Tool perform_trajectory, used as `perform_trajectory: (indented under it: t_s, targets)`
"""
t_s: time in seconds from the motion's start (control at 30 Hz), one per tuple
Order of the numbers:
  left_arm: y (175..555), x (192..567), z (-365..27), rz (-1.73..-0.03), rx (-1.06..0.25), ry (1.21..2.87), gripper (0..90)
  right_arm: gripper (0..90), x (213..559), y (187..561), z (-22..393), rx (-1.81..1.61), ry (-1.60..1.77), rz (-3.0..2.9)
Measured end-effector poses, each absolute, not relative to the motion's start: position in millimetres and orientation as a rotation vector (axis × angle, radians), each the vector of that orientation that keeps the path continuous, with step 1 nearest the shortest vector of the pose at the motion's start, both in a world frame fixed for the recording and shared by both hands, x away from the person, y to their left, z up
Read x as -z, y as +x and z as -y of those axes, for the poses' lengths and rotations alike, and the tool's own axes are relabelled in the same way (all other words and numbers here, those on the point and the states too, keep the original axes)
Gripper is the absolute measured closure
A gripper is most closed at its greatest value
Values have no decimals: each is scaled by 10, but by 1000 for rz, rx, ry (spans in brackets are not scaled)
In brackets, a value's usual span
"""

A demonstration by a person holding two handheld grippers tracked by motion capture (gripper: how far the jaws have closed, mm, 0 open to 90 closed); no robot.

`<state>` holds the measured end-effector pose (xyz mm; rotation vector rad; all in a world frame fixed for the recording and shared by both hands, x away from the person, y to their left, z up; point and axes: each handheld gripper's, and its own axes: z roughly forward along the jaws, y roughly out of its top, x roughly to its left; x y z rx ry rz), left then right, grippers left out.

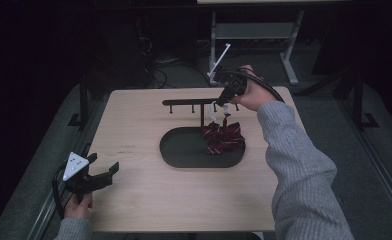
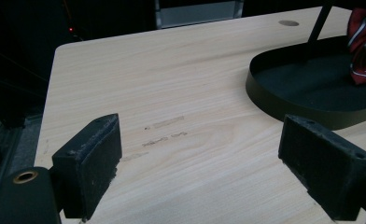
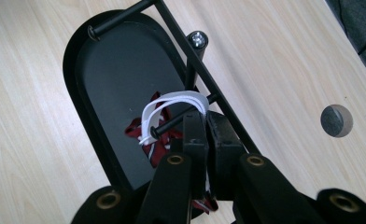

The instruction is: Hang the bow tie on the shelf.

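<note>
A dark red striped bow tie [image 1: 223,138] hangs low over the black oval tray [image 1: 166,150], its cloth touching the tray floor. Its white elastic strap [image 3: 172,100] loops up across a short peg [image 3: 172,122] of the black hanger bar [image 1: 189,102]. My right gripper [image 3: 205,122] is shut on that strap right beside the peg, above the tray's far right end [image 1: 223,102]. I cannot tell whether the loop rests on the peg. My left gripper [image 1: 104,162] is open and holds nothing, low over the table's front left [image 2: 200,163], well clear of the tray [image 2: 284,105].
The bar stands on a thin post [image 3: 197,39] rising from the tray's far side. A round cable hole [image 3: 336,120] sits in the wooden tabletop beyond the bar. Bare wood lies between my left gripper and the tray. Table legs and cables stand on the dark floor behind.
</note>
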<state>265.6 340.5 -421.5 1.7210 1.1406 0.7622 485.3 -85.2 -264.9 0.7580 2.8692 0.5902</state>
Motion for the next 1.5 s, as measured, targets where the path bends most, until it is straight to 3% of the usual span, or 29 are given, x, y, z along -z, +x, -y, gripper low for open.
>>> perform_trajectory:
  t_s: [1.5]
  targets:
    - [2635, 4205, -3393, -1138, -763, 1723, 128, 780, 2706, 4753, 938, -599, 762, -2902]
